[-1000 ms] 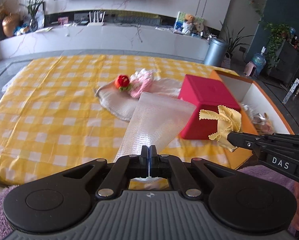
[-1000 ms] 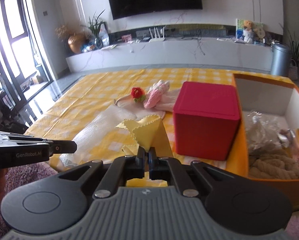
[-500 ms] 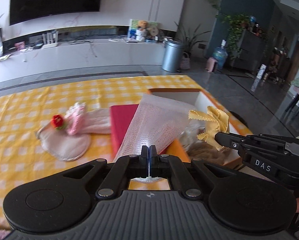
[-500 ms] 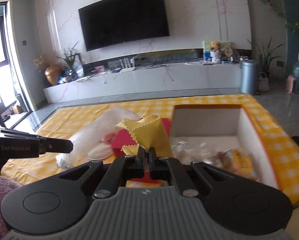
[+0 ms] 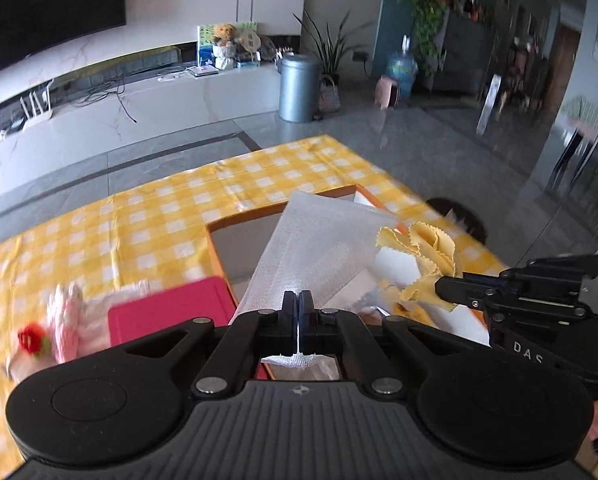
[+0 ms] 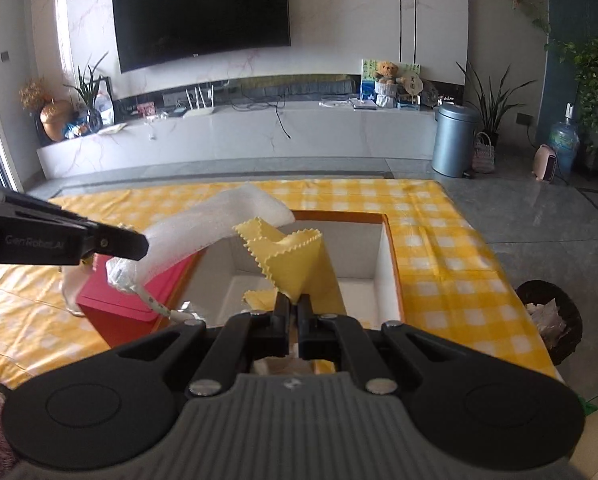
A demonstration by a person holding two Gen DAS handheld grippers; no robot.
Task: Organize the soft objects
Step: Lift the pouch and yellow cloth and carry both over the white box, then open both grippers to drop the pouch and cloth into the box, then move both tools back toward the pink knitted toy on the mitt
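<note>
The foam sheet (image 5: 315,252), clamped in the left gripper (image 5: 298,312), stretches away lengthwise over the orange box (image 6: 391,264), hiding its contents. The yellow cloth (image 6: 295,260) stands upright, pinched in the right gripper (image 6: 293,312). The pink items (image 5: 71,316) are blurred.

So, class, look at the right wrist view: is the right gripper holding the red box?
No, the right gripper is shut on the yellow cloth, while the red box sits on the checked tablecloth.
</note>
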